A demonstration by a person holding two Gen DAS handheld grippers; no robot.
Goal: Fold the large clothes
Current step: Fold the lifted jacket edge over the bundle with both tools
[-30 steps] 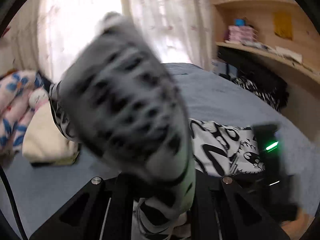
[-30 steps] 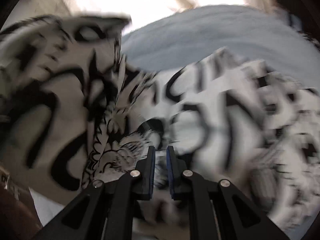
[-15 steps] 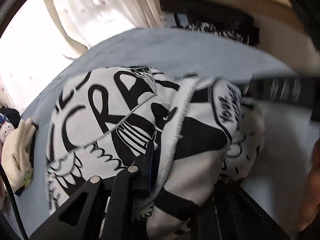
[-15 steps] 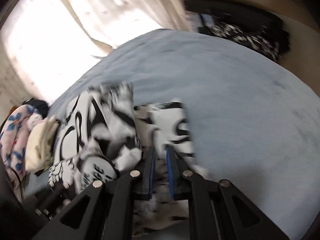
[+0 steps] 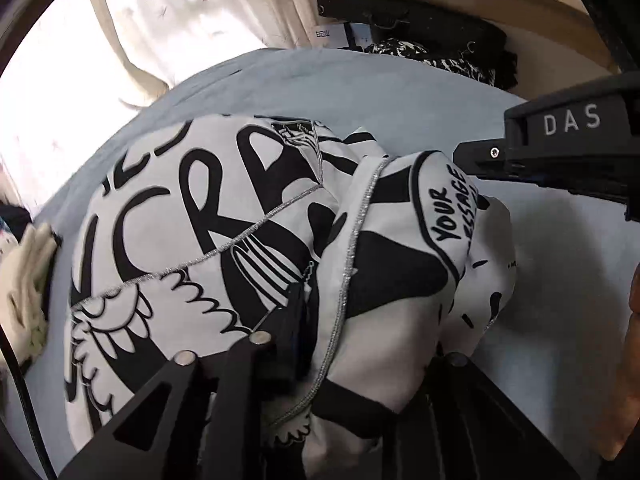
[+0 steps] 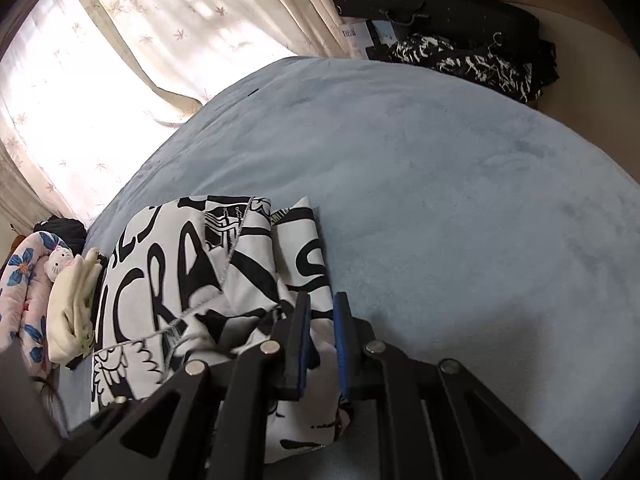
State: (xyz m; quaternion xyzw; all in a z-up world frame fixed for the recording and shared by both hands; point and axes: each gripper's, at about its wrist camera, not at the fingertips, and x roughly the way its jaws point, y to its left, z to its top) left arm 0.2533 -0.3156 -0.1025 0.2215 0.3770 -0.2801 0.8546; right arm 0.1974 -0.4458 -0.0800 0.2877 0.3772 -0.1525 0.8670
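Observation:
A white garment with bold black lettering (image 5: 200, 240) lies folded over itself on the blue-grey bed (image 5: 400, 92). One fold of it is bunched up over my left gripper (image 5: 332, 320), whose jaws are opening with cloth still between them; its right finger is hidden under the cloth. In the right wrist view the garment (image 6: 180, 272) lies at the lower left. My right gripper (image 6: 322, 308) is shut on the garment's near edge, with cloth pinched between its blue pads. The black body of the right gripper (image 5: 560, 152) shows at the right of the left wrist view.
A cream cloth (image 6: 72, 304), a cat plush (image 6: 58, 266) and a floral pillow (image 6: 24, 280) lie left of the garment. Curtains (image 6: 140, 40) hang behind the bed. Dark patterned clothes (image 6: 472, 64) are piled under a shelf. A hand (image 5: 634, 320) is at the right edge.
Both grippers swung the garment across and down from the air onto the bed, so it now lies folded. In the last half second little has moved.

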